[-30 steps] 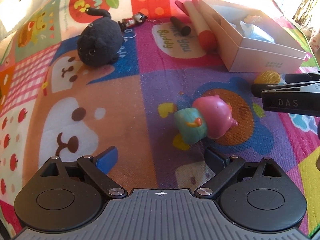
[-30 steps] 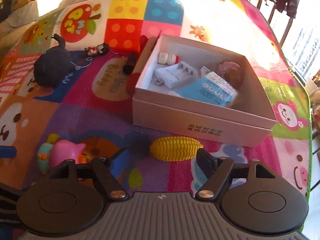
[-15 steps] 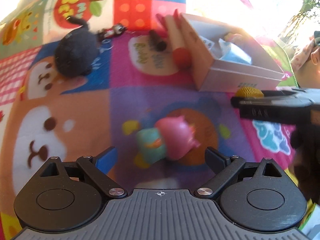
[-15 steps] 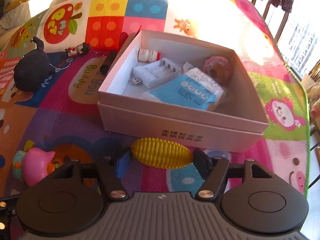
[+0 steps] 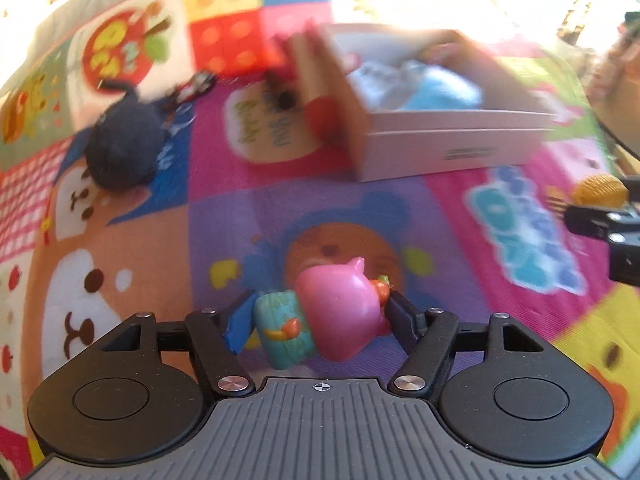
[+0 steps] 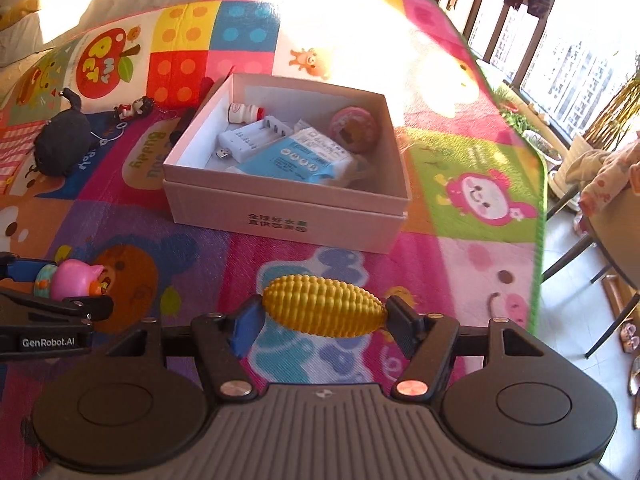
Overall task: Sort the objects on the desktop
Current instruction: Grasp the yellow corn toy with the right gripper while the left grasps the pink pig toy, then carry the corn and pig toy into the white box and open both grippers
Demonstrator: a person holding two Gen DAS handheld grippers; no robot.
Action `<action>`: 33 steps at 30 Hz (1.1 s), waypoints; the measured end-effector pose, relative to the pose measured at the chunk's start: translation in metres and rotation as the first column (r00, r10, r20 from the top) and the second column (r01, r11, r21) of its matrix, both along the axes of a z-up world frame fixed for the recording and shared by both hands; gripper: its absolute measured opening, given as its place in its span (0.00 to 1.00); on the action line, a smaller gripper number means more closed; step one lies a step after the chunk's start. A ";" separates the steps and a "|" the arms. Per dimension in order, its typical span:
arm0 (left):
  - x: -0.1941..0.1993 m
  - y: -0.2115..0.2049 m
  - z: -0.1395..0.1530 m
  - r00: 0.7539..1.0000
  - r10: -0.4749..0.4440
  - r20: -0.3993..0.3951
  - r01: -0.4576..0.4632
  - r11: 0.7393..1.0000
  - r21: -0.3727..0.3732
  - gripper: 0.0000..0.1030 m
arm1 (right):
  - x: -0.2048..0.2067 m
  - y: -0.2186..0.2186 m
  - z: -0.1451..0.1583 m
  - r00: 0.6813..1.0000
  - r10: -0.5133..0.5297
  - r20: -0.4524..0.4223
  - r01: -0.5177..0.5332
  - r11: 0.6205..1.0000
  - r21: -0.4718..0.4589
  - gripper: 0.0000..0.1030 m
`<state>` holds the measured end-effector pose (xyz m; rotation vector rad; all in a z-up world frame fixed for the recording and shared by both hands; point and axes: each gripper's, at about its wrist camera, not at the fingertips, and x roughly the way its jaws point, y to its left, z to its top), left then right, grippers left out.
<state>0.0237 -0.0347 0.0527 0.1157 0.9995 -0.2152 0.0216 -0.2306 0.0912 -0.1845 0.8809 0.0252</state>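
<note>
Pink plastic pig toy with teal body (image 5: 336,320) clamped in left gripper (image 5: 316,320), above purple patch of cartoon play mat (image 6: 472,152). Yellow ridged toy corn cob (image 6: 322,311) pinched endwise in right gripper (image 6: 320,320), near white open cardboard box (image 6: 280,216).

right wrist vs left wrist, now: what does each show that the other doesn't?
Right wrist only: the box's contents sharp, namely battery charger, small bottle, blue packet and pink round toy; also the windows and the mat's right edge.

Left wrist only: the pig toy close up between the left gripper jaws, its teal part showing; the box interior is a blur.

Both: white box, black plush, keychain figure, corn in the right gripper, and the mat.
</note>
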 end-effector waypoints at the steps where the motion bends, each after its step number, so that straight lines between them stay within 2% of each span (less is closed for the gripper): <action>1: -0.009 -0.004 0.009 0.999 -0.035 0.010 0.035 0.999 -0.009 0.72 | -0.008 -0.002 0.008 1.000 0.009 0.008 -0.009 1.000 -0.005 0.65; 4: -0.034 -0.019 0.035 0.991 -0.125 0.042 0.126 0.992 -0.025 0.72 | -0.032 -0.008 0.032 0.999 0.032 0.018 -0.032 0.999 -0.009 0.65; 7: -0.052 -0.035 0.055 0.984 -0.167 0.056 0.170 0.984 -0.050 0.72 | -0.055 -0.011 0.049 0.999 0.043 -0.002 -0.043 0.999 -0.002 0.65; 12: -0.059 -0.052 0.066 0.978 -0.197 0.072 0.202 0.978 -0.060 0.72 | -0.085 -0.017 0.075 0.996 0.031 0.078 -0.028 0.998 -0.048 0.65; 18: -0.030 -0.045 0.078 0.986 -0.106 0.131 0.119 0.988 -0.101 0.72 | -0.069 -0.048 0.082 0.989 -0.116 0.089 0.115 0.993 0.012 0.65; 24: 0.004 -0.038 0.101 0.974 -0.022 0.224 0.058 0.987 -0.153 0.72 | -0.048 -0.076 0.088 0.976 -0.196 0.096 0.189 0.978 0.083 0.65; 28: 0.016 -0.043 0.118 0.955 -0.033 0.294 0.081 0.985 -0.154 0.72 | -0.035 -0.093 0.109 0.957 -0.271 0.106 0.247 0.949 0.196 0.65; 30: 0.018 -0.048 0.126 0.941 -0.060 0.334 0.113 0.983 -0.142 0.72 | -0.029 -0.100 0.125 0.944 -0.295 0.150 0.261 0.942 0.212 0.65; 33: 0.023 -0.056 0.127 0.926 -0.084 0.369 0.135 0.984 -0.115 0.72 | -0.015 -0.104 0.149 0.934 -0.274 0.229 0.229 0.952 0.205 0.65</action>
